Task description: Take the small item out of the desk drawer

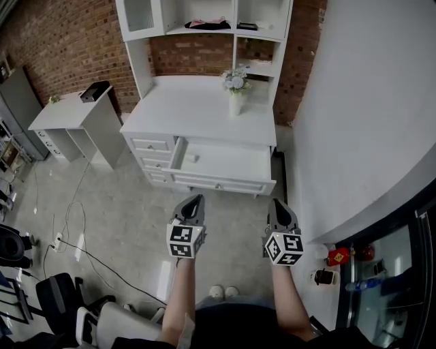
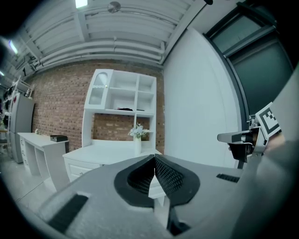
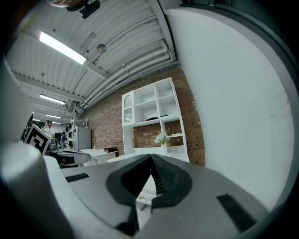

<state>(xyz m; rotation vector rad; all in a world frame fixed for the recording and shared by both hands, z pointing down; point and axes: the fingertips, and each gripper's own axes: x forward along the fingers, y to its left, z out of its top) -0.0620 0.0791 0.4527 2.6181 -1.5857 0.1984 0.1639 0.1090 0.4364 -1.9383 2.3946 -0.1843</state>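
Here, the left hand-held gripper (image 1: 197, 199) and right hand-held gripper (image 1: 278, 203) have jaws together, empty; what seems a small pale item (image 1: 194, 158) lies in the open white drawer (image 1: 228, 163) of the white wooden desk (image 1: 197, 109).

This looks like a test hall or studio in an industrial building, with one corner furnished as a home room. The wall (image 1: 68, 41) is bare red brick, the floor (image 1: 129, 225) is grey concrete, and the ceiling (image 2: 117, 28) is ribbed metal with beams and a long tube light (image 3: 63, 49). Against the brick stands a white desk (image 1: 197, 109) in a homely style, with a shelf unit (image 1: 204, 13) on top and a vase of flowers (image 1: 235, 85). Beside it is a second, plain desk (image 1: 68, 112). Loose cables (image 1: 75, 225) lie across the floor, office chairs (image 1: 54, 294) stand near them, and a white partition (image 1: 368, 102) closes the right side. People (image 3: 48, 127) stand far back in the hall.
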